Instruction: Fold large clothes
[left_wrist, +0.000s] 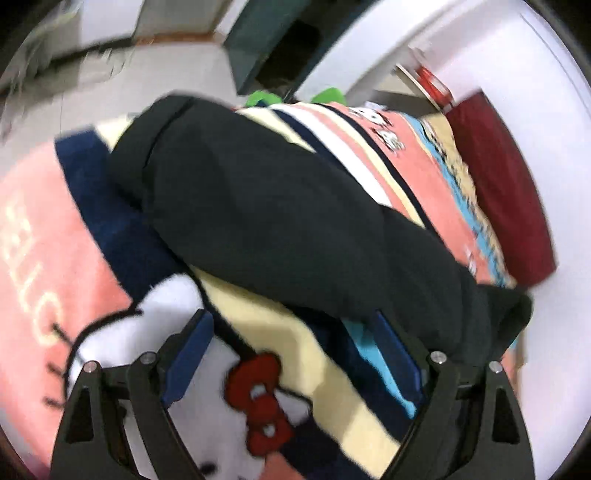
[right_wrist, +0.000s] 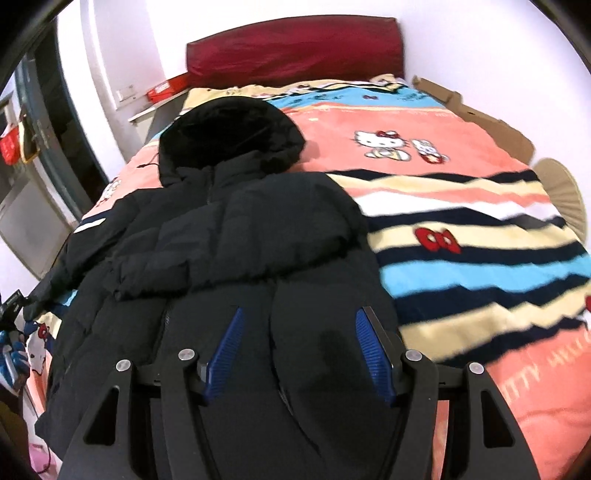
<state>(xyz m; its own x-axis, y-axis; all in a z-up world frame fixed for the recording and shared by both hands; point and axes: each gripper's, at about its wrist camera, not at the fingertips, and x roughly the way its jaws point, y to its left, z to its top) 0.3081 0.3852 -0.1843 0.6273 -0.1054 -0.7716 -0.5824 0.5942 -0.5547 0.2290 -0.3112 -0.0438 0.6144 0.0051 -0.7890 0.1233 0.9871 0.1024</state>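
A large black hooded puffer jacket (right_wrist: 229, 236) lies front up on a bed with a striped Hello Kitty blanket (right_wrist: 461, 236). Its hood (right_wrist: 229, 133) points toward the headboard, and one sleeve is folded across the chest. My right gripper (right_wrist: 299, 317) is open, its blue pads just above the jacket's lower part. In the left wrist view the jacket (left_wrist: 277, 206) lies across the blanket (left_wrist: 280, 332). My left gripper (left_wrist: 291, 325) is open and empty, beside the jacket's edge, over the blanket.
A dark red headboard (right_wrist: 295, 48) stands against the white wall. A nightstand with a red box (right_wrist: 166, 88) is left of the bed. Flattened cardboard (right_wrist: 480, 114) lies along the bed's right side. A doorway (right_wrist: 44, 122) is at the left.
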